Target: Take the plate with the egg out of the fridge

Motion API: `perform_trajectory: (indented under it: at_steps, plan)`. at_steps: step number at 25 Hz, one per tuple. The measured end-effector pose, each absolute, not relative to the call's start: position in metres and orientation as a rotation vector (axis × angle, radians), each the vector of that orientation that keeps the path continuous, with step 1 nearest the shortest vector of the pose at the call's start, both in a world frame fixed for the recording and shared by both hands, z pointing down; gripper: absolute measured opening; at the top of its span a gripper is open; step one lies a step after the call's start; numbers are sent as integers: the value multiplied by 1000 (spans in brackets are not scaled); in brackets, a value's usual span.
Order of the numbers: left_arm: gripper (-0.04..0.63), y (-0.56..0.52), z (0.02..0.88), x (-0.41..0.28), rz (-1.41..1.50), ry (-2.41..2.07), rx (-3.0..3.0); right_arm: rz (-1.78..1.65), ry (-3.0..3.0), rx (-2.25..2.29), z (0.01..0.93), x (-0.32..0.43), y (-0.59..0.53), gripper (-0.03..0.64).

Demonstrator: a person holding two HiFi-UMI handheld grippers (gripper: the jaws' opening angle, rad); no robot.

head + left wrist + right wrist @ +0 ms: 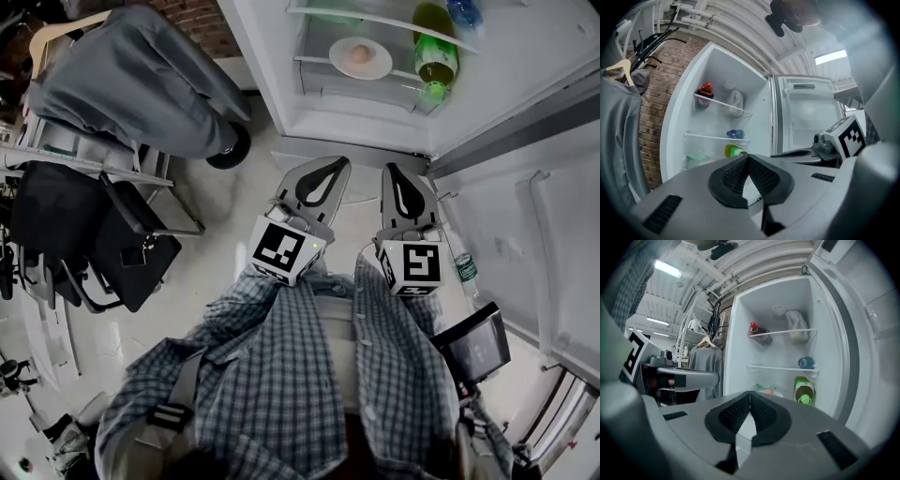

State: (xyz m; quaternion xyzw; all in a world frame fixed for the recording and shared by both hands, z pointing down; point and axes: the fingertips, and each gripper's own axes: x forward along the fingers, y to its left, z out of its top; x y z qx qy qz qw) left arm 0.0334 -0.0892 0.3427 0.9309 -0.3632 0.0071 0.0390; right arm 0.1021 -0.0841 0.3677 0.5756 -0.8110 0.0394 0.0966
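Head view: plate (372, 64) with egg (359, 53) on fridge shelf (314, 62), well beyond the closed left tool (334, 163) and closed right tool (393, 170).

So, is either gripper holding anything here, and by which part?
Nothing is held. The left gripper and right gripper both have their jaws shut together on nothing; the plate with the egg sits untouched on a fridge shelf.

Likely a workshop: brick wall (652, 112), ceiling pipes (696, 12), open fridge (740, 70).

Plaid shirt (281, 375); grey left gripper (334, 163) and right gripper (392, 170).
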Motion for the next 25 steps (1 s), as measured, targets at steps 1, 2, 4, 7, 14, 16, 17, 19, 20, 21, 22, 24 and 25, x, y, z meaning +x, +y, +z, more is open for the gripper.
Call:
perform_trajectory:
  at_steps: [1,2,4,7,14,16,17,19,20,21,22,24,25]
  plan:
    - [6,-98,343,34,22,-1100,2856,103,-2391,1701,368,101,-92,6]
    - [6,-107,344,34,21,-1087,2856,87,-2378,1695,367,100,-101,6]
    - [6,-124,344,33,19,-1068,2849,56,-2355,1682,363,96,-119,6]
    - [6,-148,344,31,31,-1046,2846,5,-2298,1658,361,91,-148,6]
    - [6,-177,348,24,28,-997,2838,-138,-2105,1532,381,85,-194,6]
    - [6,-181,350,22,30,-993,2834,-173,-2048,1489,389,87,-202,6]
    - [6,-182,351,22,32,-991,2831,-185,-2021,1469,393,88,-206,6]
    - [6,-183,354,20,36,-990,2826,-208,-1969,1430,401,90,-213,6]
    - [6,-184,355,20,40,-989,2824,-221,-1946,1409,405,90,-217,8]
    - [6,-185,356,19,44,-989,2822,-235,-1926,1386,409,91,-221,8]
    - [6,-186,357,19,47,-991,2819,-246,-1909,1362,413,91,-226,8]
    - [6,-190,359,19,50,-1002,2806,-256,-1887,1317,421,91,-236,8]
    - [6,-192,360,18,50,-1009,2799,-258,-1880,1296,425,92,-241,8]
